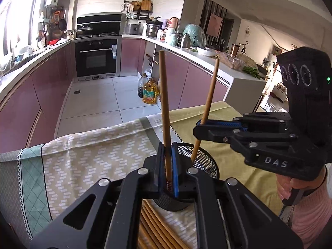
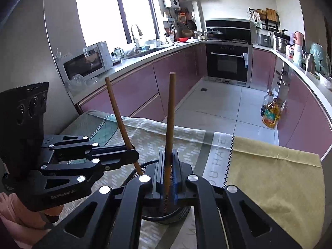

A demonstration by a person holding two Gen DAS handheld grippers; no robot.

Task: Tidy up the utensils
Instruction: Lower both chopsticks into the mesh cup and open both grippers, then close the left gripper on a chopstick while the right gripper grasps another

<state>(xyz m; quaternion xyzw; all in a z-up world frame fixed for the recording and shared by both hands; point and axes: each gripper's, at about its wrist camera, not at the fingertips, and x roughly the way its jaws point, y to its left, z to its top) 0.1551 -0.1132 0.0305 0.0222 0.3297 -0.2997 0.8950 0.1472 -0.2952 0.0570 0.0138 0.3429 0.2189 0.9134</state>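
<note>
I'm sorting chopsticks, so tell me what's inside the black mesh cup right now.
The right gripper's chopstick dips into the mesh cup; the left gripper's chopstick stands over the rim. The cup's bottom is hidden.

Table draped in patterned cloth (image 1: 87, 145) beside yellow cloth (image 2: 276, 176); mesh holder (image 1: 204, 159), loose chopsticks (image 1: 153, 224) on top.

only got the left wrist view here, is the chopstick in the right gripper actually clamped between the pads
Observer: Yes. The right gripper is shut on its chopstick, held upright.
Operator: is its lower end in the mesh holder
Observer: It runs down into the black mesh holder, right under the fingers.
Operator: anything left of the table i can't see
Observer: A white microwave on the counter by the window.
</note>
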